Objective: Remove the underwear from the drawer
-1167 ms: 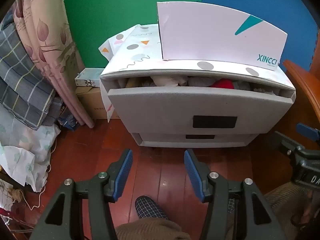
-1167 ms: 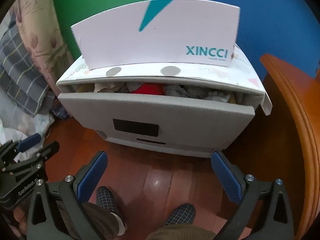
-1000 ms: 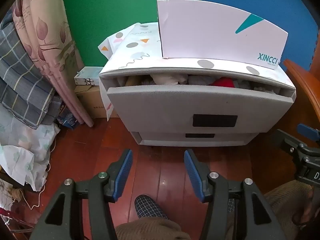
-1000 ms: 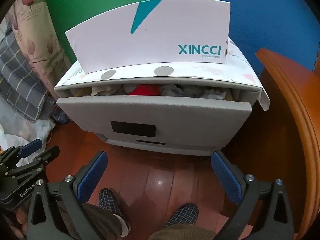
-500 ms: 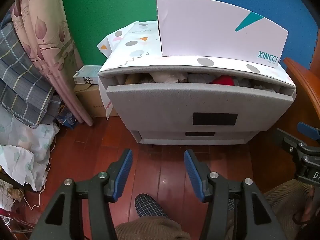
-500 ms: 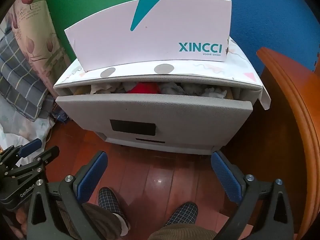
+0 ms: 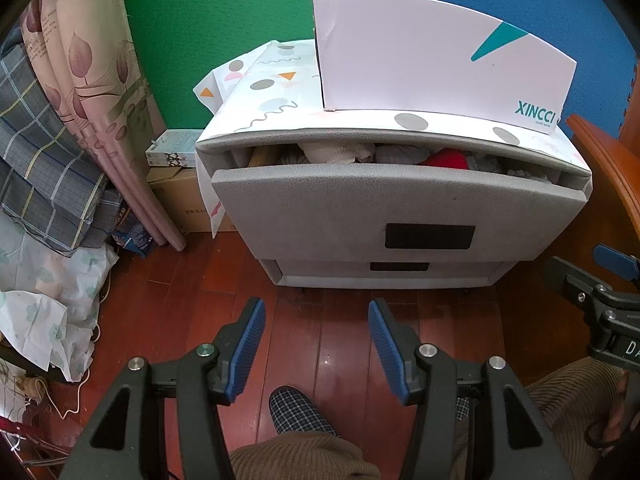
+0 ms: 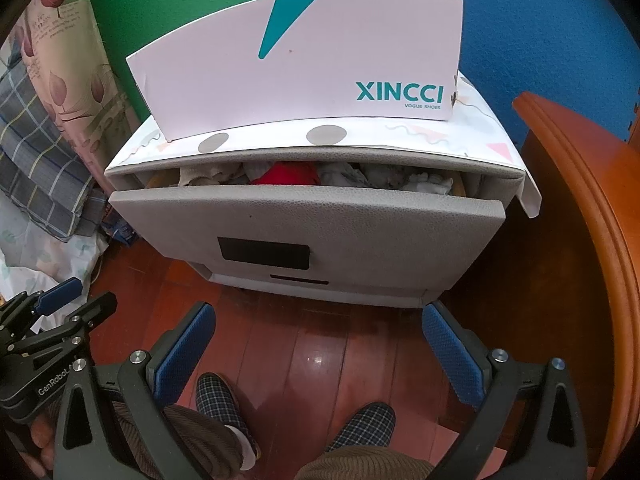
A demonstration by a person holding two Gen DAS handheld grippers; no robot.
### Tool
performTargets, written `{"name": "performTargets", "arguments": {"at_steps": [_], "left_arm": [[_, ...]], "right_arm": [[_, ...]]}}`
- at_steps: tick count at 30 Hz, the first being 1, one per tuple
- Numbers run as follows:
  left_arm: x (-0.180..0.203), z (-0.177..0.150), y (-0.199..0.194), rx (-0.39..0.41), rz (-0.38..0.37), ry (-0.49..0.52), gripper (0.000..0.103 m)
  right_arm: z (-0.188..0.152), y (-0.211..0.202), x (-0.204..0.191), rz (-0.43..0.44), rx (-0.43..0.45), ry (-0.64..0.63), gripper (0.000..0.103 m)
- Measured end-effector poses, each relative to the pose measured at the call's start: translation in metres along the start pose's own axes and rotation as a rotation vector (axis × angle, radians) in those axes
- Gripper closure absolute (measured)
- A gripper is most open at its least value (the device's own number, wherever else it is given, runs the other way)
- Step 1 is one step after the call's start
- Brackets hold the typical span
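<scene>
Two grippers hang in front of the grey drawer unit [image 7: 400, 208], both well short of it; the left gripper [image 7: 316, 344] stands partly spread with nothing between its pads, the right gripper [image 8: 318, 350] spread wide and empty; the top drawer [image 8: 304, 216] is pulled partway out, underwear [image 8: 286, 172] heaped inside just below the unit's top; opening looks done; reaching in, pinching a piece and lifting it out remain.

Grey drawer [image 8: 304, 216] holds red underwear [image 8: 286, 174]; blue-padded claw [image 8: 318, 354]; checked slippers [image 8: 218, 400].
</scene>
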State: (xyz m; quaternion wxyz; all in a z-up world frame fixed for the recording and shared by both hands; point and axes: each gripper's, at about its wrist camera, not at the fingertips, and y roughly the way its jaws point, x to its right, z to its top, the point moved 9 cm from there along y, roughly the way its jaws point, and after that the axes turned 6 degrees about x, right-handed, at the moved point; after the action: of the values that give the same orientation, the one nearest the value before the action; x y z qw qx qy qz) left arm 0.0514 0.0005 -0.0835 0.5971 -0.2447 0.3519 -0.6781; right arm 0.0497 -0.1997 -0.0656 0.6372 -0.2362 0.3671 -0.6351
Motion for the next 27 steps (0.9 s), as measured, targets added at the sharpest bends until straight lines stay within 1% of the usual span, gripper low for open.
{"name": "performTargets", "arguments": {"at_steps": [27], "left_arm": [[-0.0004,-0.0004,0.0011,-0.005,0.002,0.001,0.048]], "right_arm": [[-0.0005,-0.0003,0.0009,0.002,-0.004,0.006,0.001]]}}
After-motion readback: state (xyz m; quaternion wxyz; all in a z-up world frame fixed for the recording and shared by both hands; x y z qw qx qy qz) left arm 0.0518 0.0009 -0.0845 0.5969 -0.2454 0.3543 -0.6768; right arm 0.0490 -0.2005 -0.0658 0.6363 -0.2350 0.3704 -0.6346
